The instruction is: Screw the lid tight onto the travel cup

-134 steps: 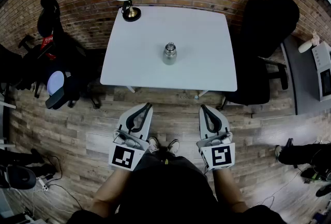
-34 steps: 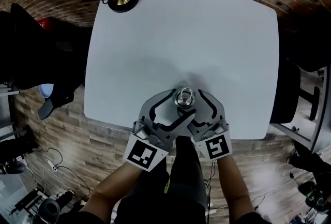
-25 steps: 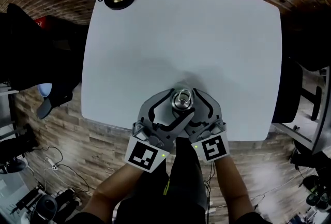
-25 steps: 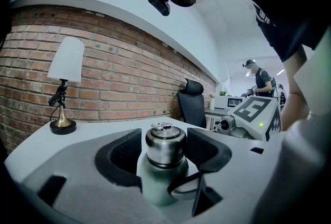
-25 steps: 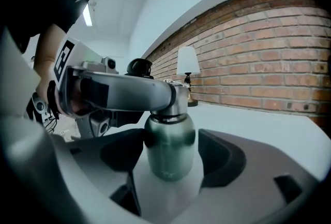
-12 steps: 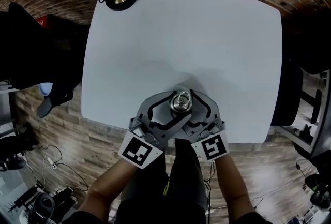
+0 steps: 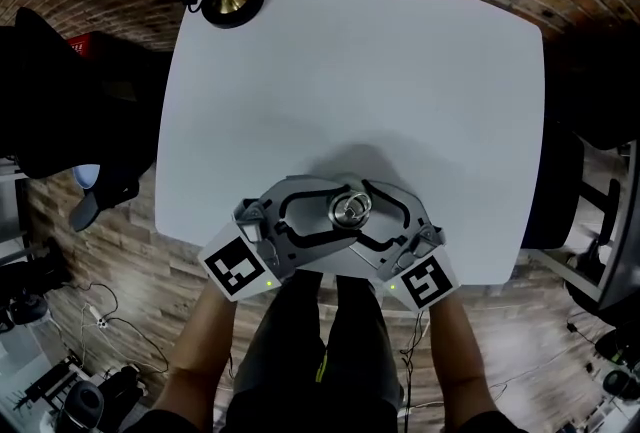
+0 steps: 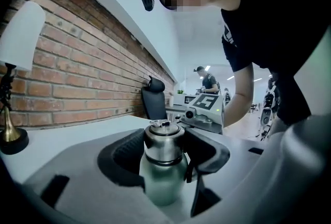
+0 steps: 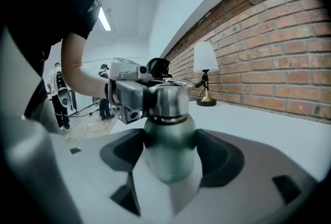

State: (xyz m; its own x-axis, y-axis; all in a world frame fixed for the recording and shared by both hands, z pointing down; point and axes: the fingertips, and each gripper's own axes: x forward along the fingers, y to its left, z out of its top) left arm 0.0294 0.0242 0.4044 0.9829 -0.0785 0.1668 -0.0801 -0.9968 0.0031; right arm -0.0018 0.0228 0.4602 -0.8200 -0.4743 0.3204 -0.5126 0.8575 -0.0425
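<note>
Left gripper (image 7: 338, 211) has swung out leftward, jaws just closing onto lid (image 8: 162, 140); right gripper (image 7: 362, 213) clamps travel cup (image 8: 163, 181) on bench (image 7: 400, 71), so hold cup steady and twist lid squarely.

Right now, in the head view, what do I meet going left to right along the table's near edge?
Left tool's marker cube → cup → right tool's marker cube.
</note>
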